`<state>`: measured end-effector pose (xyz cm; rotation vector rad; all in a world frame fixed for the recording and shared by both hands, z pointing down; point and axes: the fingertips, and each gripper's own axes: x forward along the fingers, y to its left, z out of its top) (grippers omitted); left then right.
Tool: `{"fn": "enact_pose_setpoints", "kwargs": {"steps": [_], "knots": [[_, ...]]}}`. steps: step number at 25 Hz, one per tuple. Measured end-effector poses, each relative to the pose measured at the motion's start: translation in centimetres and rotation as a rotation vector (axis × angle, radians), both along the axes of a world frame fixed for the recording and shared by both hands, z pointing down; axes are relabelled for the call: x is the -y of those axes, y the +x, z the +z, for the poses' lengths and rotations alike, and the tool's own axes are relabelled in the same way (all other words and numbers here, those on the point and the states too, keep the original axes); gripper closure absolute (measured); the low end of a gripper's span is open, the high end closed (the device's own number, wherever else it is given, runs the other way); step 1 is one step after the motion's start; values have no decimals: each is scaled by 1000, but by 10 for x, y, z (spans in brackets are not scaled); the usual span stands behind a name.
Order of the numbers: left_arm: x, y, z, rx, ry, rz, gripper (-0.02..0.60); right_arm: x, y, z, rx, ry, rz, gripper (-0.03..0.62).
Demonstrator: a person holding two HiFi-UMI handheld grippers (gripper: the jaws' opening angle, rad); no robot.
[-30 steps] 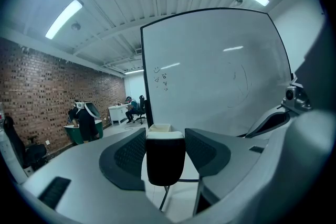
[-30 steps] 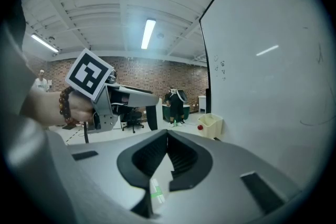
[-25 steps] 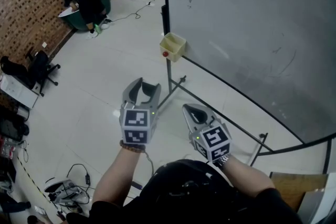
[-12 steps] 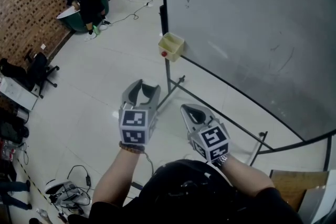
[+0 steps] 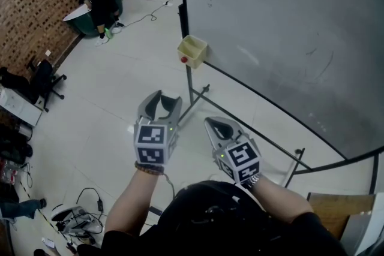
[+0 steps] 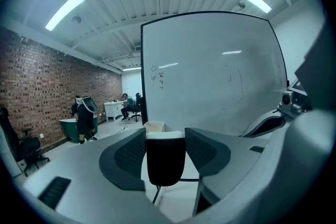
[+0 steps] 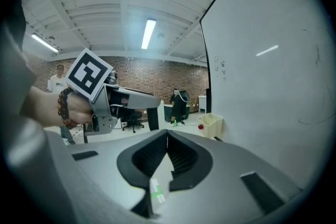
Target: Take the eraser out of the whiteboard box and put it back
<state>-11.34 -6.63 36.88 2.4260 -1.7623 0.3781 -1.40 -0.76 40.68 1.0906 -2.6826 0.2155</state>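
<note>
My left gripper (image 5: 161,104) is shut on the eraser (image 6: 165,160), a black block with a white top held upright between its pads. In the right gripper view the eraser (image 7: 153,114) shows as a dark block at the left gripper's tip. The whiteboard box (image 5: 193,51) is a pale yellow open bin on the board's lower left corner, with a red knob (image 5: 183,59) on its front. It is well ahead of both grippers; the box (image 6: 154,126) shows just beyond the eraser. My right gripper (image 5: 215,126) is shut and empty, level with the left.
The large whiteboard (image 5: 288,27) stands on a black frame whose legs (image 5: 198,96) run across the floor ahead. A person (image 5: 101,0) stands by a green tub at the far left. Office chairs (image 5: 42,75) and cables (image 5: 78,213) are on the left.
Both grippers keep their places and grips. In the head view the whiteboard and box have drifted slightly up and left.
</note>
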Motion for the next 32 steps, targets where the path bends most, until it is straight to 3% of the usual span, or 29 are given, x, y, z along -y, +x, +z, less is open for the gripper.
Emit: {"fn": "enact_pose_setpoints", "kwargs": {"steps": [12,20,32], "knots": [[7,27,-1,-8,2,-2,357,7,27,4,0,-12,-7,577],[8,49,-4,-39,-9,-1,357,19,41,3,3,-2,-46,517],[9,71,-1,-194,-47,54,357,36,39,7,-10,-9,-153,399]]}}
